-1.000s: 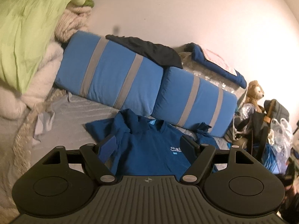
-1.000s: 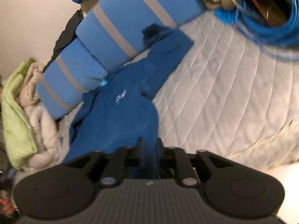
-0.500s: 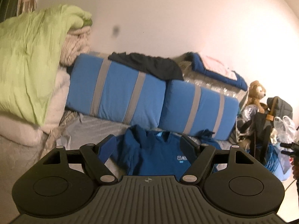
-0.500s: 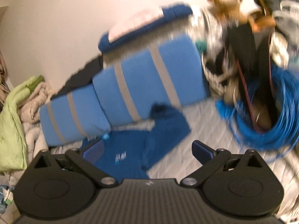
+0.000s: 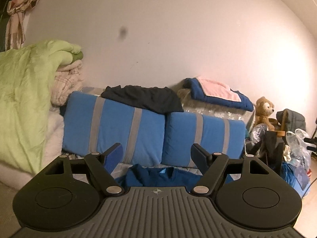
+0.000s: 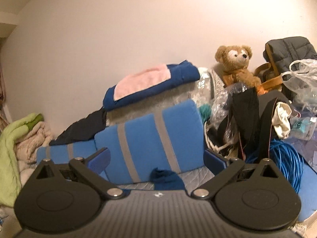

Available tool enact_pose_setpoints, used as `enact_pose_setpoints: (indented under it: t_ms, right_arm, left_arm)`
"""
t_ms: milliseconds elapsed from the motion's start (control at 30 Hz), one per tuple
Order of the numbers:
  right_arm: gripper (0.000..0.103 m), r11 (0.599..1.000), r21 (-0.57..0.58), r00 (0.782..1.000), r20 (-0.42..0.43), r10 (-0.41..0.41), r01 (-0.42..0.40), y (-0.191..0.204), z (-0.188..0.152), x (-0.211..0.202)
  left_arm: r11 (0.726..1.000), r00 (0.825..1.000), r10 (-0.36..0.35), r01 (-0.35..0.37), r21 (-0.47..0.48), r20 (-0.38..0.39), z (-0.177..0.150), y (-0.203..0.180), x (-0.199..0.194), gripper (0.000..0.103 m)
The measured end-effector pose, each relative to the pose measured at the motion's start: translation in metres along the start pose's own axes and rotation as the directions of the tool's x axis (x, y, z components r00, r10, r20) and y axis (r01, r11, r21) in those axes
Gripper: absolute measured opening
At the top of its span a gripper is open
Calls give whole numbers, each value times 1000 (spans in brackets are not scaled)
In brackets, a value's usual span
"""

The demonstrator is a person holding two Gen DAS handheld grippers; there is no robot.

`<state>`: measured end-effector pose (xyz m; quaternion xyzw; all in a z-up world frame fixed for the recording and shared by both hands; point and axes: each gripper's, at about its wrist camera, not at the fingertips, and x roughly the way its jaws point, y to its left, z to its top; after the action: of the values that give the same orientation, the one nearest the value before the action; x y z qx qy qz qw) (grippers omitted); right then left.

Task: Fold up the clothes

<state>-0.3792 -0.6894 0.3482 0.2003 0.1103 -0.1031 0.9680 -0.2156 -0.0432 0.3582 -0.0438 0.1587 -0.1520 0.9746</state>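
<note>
Left wrist view: compared with one second ago, the left gripper (image 5: 156,154) has tilted upward, so the navy shirt (image 5: 158,176) that filled the lower centre now shows only as a collar strip at 6 o'clock, lying on the grey quilted bed (image 5: 126,166) just past the gripper body. Its jaws stand spread and empty, as before. The right gripper (image 6: 156,158), which a second ago was clamped on the shirt's fabric, now has its jaws released and wide apart with nothing between them; only a dark blue end of the shirt (image 6: 166,179) shows at 6 o'clock in the right wrist view. Behind the shirt, two blue cushions (image 5: 142,130) with grey stripes lean against the wall, a black garment (image 5: 144,98) draped over their top at 12 o'clock. A folded blue and pink blanket (image 5: 216,93) sits at 1 o'clock, a teddy bear (image 6: 235,65) at 2 o'clock, a coil of blue cable (image 6: 285,160) at 3 o'clock, and a green quilt (image 5: 21,95) piled at 9 o'clock. Each gripper's own body hides the nearer part of the shirt.
</note>
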Motion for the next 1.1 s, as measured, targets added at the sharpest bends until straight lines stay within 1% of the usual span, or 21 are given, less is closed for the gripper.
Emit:
enact_pose_setpoints:
  t_ms: [133, 200, 333, 433, 500, 600, 733, 967, 1100]
  right_arm:
    - [103, 1000, 17, 1000, 12, -16, 15, -7, 6, 14]
    - [103, 999, 23, 1000, 12, -23, 23, -10, 10, 19]
    - [103, 999, 13, 999, 36, -37, 37, -10, 21, 24]
    - [103, 999, 0, 997, 66, -45, 45, -8, 30, 28]
    - [103, 998, -12, 994, 91, -58, 59, -7, 38, 34]
    - [103, 997, -11, 991, 107, -79, 81, -9, 48, 49]
    - [103, 994, -4, 987, 123, -106, 108, -11, 60, 67]
    - [103, 989, -37, 982, 127, -139, 145, -14, 44, 93]
    - [103, 989, -57, 990, 38, -133, 135, -17, 9, 121]
  left_arm:
    - [1000, 1000, -9, 9, 9, -11, 5, -7, 27, 75]
    - [1000, 1000, -20, 20, 8, -14, 9, -8, 34, 75]
    - [999, 999, -33, 33, 17, 23, 21, -10, 41, 75]
    - [998, 998, -40, 38, 46, 50, 29, -12, 51, 75]
    - [997, 998, -38, 34, 62, 54, 35, -13, 64, 75]
    - [998, 998, -33, 30, 50, 55, 43, -11, 85, 75]
    - [999, 998, -23, 21, 42, 50, 39, -11, 108, 75]
    - [999, 999, -3, 2, 37, 42, 28, -13, 147, 75]
    - [999, 1000, -20, 20, 43, 1, 1, -29, 175, 75]
